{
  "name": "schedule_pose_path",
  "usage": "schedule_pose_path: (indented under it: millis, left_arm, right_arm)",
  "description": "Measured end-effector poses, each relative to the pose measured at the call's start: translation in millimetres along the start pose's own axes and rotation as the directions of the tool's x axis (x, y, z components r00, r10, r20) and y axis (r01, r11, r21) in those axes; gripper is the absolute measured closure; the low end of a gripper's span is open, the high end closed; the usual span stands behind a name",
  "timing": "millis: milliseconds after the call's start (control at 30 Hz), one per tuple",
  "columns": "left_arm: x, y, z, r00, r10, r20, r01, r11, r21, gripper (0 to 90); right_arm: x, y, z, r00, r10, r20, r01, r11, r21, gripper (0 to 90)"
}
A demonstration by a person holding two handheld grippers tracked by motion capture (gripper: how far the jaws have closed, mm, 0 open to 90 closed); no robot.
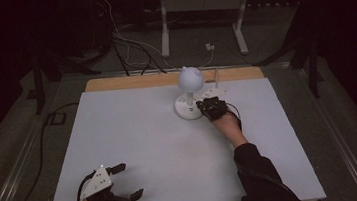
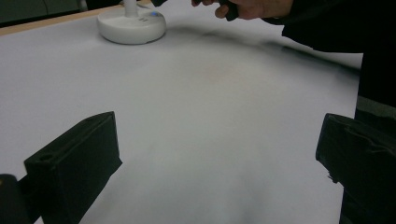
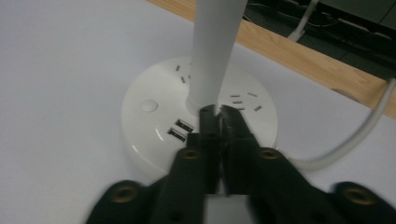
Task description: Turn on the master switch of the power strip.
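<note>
A white lamp (image 1: 189, 97) stands at the far middle of the tabletop (image 1: 135, 135). The right gripper (image 1: 203, 106) touches its round base; the left gripper (image 1: 126, 182) rests near the front edge, fingers (image 1: 119, 168) apart.

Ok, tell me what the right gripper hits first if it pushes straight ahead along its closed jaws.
Most likely the white upright stem of the round white socket-base lamp: the right gripper, jaws shut, points at the stem's foot. Whether it already touches is unclear.

One white lamp (image 1: 189, 95) is standing on the one counter (image 1: 136, 150); its round base (image 3: 154, 130) is showing two USB ports (image 3: 178, 130) and one round button (image 3: 149, 104); two grippers, left gripper (image 1: 125, 182) and right gripper (image 1: 201, 104), are working there.
</note>
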State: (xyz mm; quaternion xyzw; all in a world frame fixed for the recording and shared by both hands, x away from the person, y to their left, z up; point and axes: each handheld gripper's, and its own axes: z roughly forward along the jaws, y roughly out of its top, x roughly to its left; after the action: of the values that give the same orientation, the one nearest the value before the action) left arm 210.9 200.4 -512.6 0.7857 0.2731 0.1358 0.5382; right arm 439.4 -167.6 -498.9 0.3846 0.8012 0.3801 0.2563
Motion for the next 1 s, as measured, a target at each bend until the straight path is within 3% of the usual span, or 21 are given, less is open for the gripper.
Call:
schedule_pose_path:
  millis: [200, 400, 500, 700, 733, 800, 867, 1000]
  left_arm:
    - [-0.1, 0.4, 0.2, 1.0, 0.0, 0.005, 0.0, 1.0, 0.0, 0.2]
    - [-0.1, 0.6, -0.2, 1.0, 0.0, 0.006, 0.0, 1.0, 0.0, 0.2]
    - [-0.7, 0.9, 0.0, 1.0, 0.003, 0.008, -0.003, 1.0, 0.0, 0.2]
    - [-0.5, 0.7, -0.1, 1.0, 0.0, 0.007, 0.0, 1.0, 0.002, 0.2]
    - [-0.4, 0.7, 0.0, 1.0, -0.001, 0.007, 0.001, 1.0, 0.002, 0.2]
    - [-0.7, 0.7, 0.0, 1.0, 0.0, 0.007, 0.0, 1.0, 0.003, 0.2]
    - [-0.9, 0.9, -0.3, 1.0, 0.002, 0.005, -0.002, 1.0, 0.002, 0.2]
    - [-0.9, 0.8, -0.7, 1.0, 0.001, 0.005, -0.001, 1.0, 0.001, 0.2]
  right_arm:
    - [0.4, 0.0, -2.7, 0.9999, 0.006, -0.011, -0.006, 1.0, -0.001, 75.1]
    - [-0.8, 1.9, -6.2, 0.9965, 0.035, -0.076, -0.032, 0.9989, 0.034, 41.6]
    - [-1.5, 1.5, -7.7, 0.9931, 0.05, -0.106, -0.045, 0.9978, 0.049, 30.9]
    - [1.4, 2.4, -9.2, 0.9897, 0.046, -0.136, -0.037, 0.9969, 0.069, 21.4]
    - [2.2, 3.9, -10.5, 0.9872, 0.049, -0.152, -0.038, 0.9966, 0.073, 15.1]
    - [2.8, 4.7, -11.5, 0.986, 0.05, -0.159, -0.039, 0.9966, 0.072, 14.9]
    - [4.9, 7.2, -14.2, 0.9806, 0.037, -0.193, -0.022, 0.9966, 0.079, 1.8]
    - [6.7, 9.9, -18.5, 0.9767, 0.033, -0.212, -0.018, 0.9971, 0.074, 0.0]
